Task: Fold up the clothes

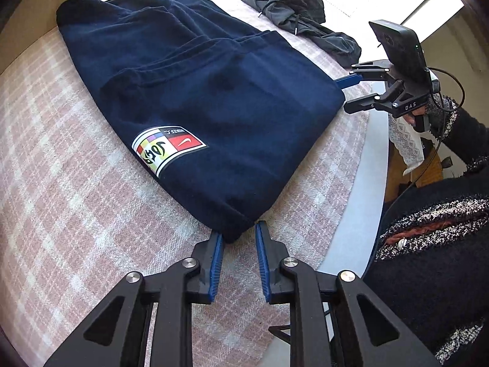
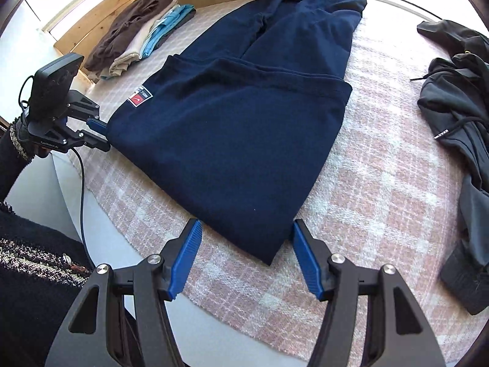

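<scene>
— On the plaid blanket (image 2: pixel 382 183), the navy garment (image 2: pixel 244 116) is lying half-folded; both grippers, left (image 1: pixel 239 235) and right (image 2: pixel 247 235), are gaping at its near corners.
— Looking like they're needing to pinch, then lift.

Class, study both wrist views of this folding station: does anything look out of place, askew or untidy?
Yes. The dark grey hoodie lies crumpled in a heap beside the navy garment, drawcords trailing over the plaid blanket, unlike the neat folded stack. The navy garment's upper layers also sit slightly crooked. Both grippers, left and right, are open at its near corners.
</scene>
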Motion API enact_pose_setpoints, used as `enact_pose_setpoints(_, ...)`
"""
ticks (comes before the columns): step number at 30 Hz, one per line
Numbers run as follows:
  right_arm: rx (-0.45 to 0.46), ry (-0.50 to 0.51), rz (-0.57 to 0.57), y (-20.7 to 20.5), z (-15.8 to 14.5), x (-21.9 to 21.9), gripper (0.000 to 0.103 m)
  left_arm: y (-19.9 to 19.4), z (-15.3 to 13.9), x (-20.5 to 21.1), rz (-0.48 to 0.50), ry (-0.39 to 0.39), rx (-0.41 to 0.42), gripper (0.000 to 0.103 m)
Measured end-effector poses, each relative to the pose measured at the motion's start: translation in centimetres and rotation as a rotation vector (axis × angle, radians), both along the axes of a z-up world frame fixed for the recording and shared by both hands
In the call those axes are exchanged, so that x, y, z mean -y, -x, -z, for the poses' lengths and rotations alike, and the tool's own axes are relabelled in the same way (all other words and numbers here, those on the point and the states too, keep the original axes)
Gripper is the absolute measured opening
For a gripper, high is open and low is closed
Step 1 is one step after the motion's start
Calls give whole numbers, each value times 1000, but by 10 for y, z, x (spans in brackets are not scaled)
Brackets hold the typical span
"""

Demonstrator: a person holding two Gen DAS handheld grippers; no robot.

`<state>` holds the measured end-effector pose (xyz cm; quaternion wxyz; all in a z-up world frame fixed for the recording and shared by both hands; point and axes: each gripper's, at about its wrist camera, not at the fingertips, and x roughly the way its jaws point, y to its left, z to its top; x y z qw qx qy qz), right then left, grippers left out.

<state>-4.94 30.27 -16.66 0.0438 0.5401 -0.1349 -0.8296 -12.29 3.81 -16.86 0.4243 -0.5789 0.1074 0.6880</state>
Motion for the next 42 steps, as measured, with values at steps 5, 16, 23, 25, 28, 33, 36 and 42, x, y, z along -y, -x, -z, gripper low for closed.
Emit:
enact_pose_setpoints(5,-1,15,10,2,4,-5,59,2,-3,0,40,12,-14,9)
enact_pose_setpoints(16,57,-61,-65,20,-6,-5,8,-1,-18,-5,117,77,-81,3)
enact_pose_setpoints(23,107,-121,-74,20,-1,-9,7,-4,-13,10,129,134,-50,3)
enact_pose_setpoints(25,110,-145,-58,16,-7,-11,9,-7,-9,14,132,169,-37,3)
enact_pose_setpoints(28,90,-167,-30,10,-21,-15,22,-7,-24,16,114,159,-77,4)
enact_pose_setpoints(33,-26,-141,-48,20,-43,-8,22,0,-33,-1,126,96,-99,7)
enact_pose_setpoints(36,21,-150,-86,35,-22,0,22,1,-17,-10,147,103,-75,8)
enact_pose_setpoints(42,39,-224,-94,28,-26,1,22,-4,-29,7,98,193,-133,8)
